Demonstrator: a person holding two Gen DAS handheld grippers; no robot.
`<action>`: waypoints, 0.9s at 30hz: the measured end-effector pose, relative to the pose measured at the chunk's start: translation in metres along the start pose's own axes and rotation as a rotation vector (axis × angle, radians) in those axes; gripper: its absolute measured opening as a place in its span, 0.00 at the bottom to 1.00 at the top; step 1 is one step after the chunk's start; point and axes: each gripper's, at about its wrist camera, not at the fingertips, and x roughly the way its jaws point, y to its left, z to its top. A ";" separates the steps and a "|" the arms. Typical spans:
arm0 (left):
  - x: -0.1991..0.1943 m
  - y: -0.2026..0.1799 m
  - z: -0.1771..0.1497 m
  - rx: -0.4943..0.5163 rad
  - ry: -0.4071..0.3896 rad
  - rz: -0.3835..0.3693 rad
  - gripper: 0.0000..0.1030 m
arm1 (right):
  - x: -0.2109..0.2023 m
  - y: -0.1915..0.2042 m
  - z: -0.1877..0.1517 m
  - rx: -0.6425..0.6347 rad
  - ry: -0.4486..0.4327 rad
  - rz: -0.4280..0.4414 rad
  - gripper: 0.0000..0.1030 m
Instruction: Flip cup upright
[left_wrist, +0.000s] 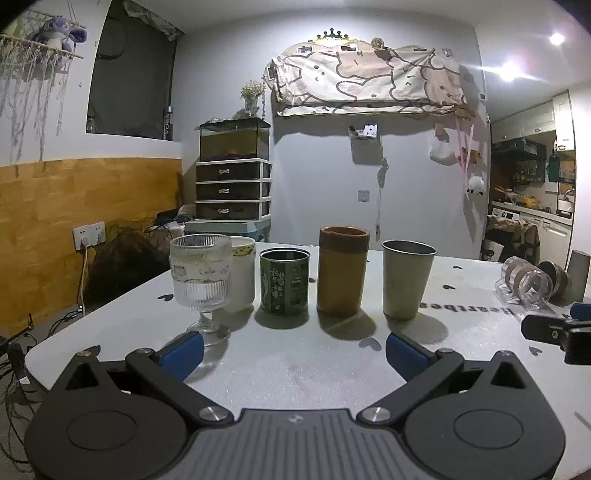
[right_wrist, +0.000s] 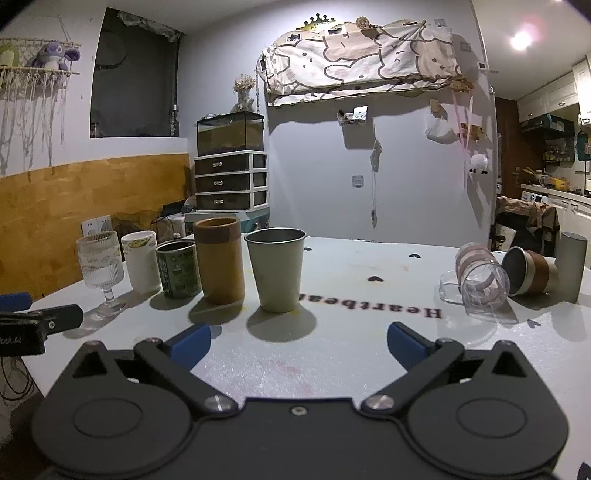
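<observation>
A: Which cups are down? Quick.

B: Right edge of both frames. The clear banded cup (right_wrist: 480, 280) lies on its side, long axis slanting, mouth toward the lower right of the right wrist frame. The brown-sleeved metal cup (right_wrist: 532, 271) lies just behind it, mouth toward the left.

A: Anything unclear?

B: The grey cylinder (right_wrist: 570, 266) hides that cup's base (touching or not, can't tell). In the left wrist frame the pair sits tiny at far right.

A: Grippers?

B: Left gripper (left_wrist: 295, 350) low over the white table (left_wrist: 295, 369), jaws spread wide, nothing between them. Right gripper (right_wrist: 299, 341) the same, blue pads (right_wrist: 190, 345) apart, empty. The upright row, from ribbed glass goblet (left_wrist: 201, 280) to steel tumbler (right_wrist: 275, 269), fills centre-left.
</observation>
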 end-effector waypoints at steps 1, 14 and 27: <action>0.000 0.000 0.000 -0.002 0.002 0.002 1.00 | 0.000 0.001 0.000 -0.002 0.002 -0.002 1.00; 0.001 0.002 0.001 -0.013 0.006 0.017 1.00 | 0.001 0.003 0.000 -0.006 0.005 0.000 1.00; 0.002 0.002 0.001 -0.011 0.018 0.012 1.00 | 0.001 0.004 -0.001 -0.006 0.009 0.003 1.00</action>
